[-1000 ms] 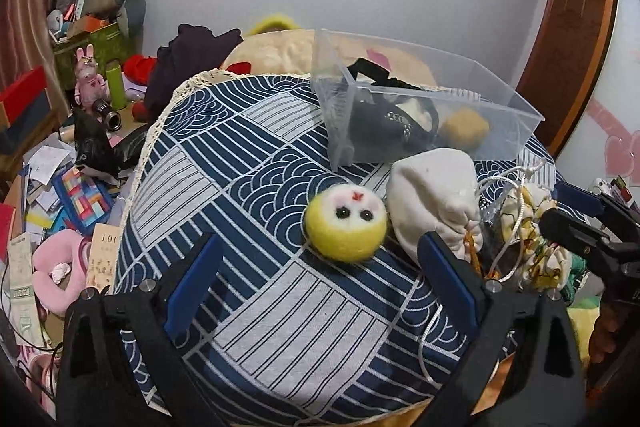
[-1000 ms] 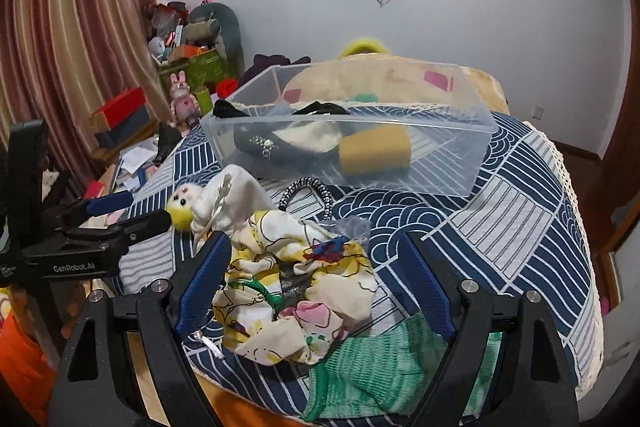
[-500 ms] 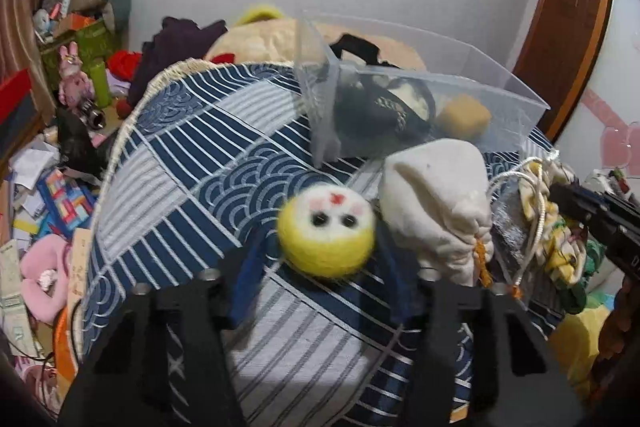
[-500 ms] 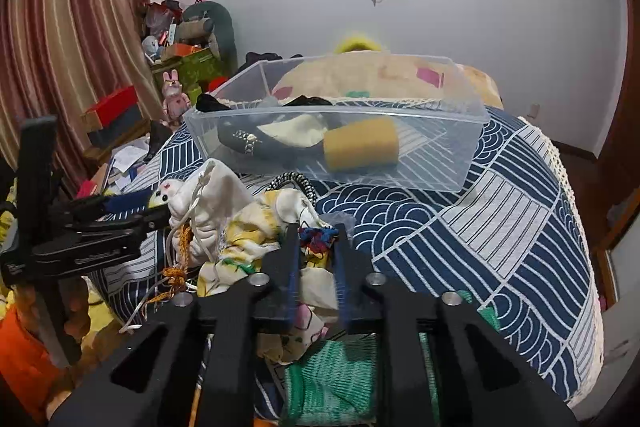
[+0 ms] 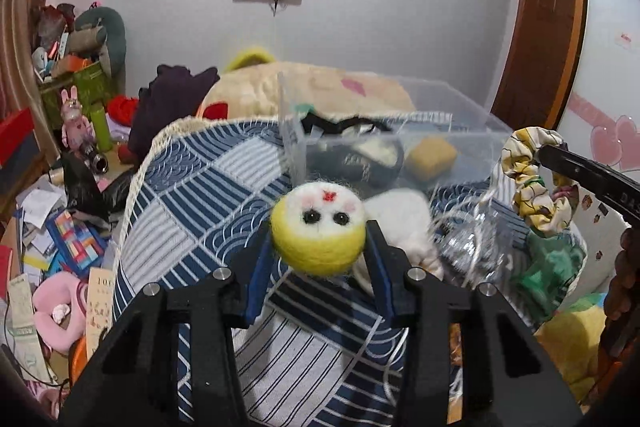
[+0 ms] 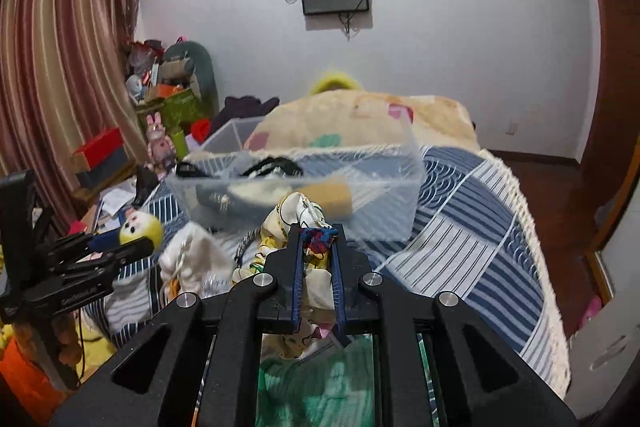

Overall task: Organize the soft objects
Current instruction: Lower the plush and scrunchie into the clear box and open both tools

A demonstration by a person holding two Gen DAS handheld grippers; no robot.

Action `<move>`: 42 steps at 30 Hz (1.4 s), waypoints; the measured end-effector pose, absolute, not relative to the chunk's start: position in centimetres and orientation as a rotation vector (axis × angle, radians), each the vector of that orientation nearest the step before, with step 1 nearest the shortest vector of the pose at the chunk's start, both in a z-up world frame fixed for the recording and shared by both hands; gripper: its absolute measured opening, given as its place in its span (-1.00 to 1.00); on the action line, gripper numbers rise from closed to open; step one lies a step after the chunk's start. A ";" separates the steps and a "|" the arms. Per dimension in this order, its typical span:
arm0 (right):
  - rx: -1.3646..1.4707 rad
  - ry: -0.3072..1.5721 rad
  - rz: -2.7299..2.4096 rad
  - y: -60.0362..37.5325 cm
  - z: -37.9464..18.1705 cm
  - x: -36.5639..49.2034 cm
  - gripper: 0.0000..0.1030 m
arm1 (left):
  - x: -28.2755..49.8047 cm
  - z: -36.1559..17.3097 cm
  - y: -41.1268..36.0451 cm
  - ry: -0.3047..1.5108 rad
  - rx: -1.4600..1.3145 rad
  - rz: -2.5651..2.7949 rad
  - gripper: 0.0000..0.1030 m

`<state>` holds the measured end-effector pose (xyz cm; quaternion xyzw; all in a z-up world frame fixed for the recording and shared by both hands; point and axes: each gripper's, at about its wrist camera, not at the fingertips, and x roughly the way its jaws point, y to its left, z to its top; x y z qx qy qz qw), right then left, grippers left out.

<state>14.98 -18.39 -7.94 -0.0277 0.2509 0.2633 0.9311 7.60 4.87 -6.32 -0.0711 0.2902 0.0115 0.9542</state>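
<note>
Your left gripper squeezes the light, squashy felt ball; your right gripper pinches the floppy scrunchie toward the bin at 12 o'clock.

Your left gripper: jaws closed partway, blue pads pressing both sides of yellow felt ball, ball raised off cloth. Seen from right wrist camera, it reaches in from left, roughly level. Your right gripper: jaws nearly together, clamping bunched floral fabric, fabric hanging below the fingers. Your right hand shows at far right edge of left view, blurred.
</note>
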 end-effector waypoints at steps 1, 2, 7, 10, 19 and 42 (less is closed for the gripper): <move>-0.053 0.500 0.534 -18.5 -7.5 15.0 -0.78 | 7.7 -5.9 4.8 0.579 -0.144 0.020 -0.15; -0.052 0.492 0.530 -18.5 -7.2 15.1 -0.78 | 7.7 -5.3 4.8 0.567 -0.146 0.015 -0.15; -0.042 0.441 0.505 -18.9 -5.3 16.0 -0.78 | 8.6 -3.1 4.7 0.528 -0.166 -0.011 -0.15; -0.048 0.409 0.488 -19.0 -4.2 16.5 -0.78 | 9.5 -1.9 4.8 0.508 -0.180 -0.021 -0.15; -0.081 0.348 0.442 -18.2 -2.1 18.6 -0.78 | 12.3 0.0 4.3 0.500 -0.172 -0.040 -0.15; -0.235 0.517 0.399 -15.7 -6.2 25.2 -0.78 | 21.1 -4.0 2.5 0.725 -0.114 -0.073 -0.15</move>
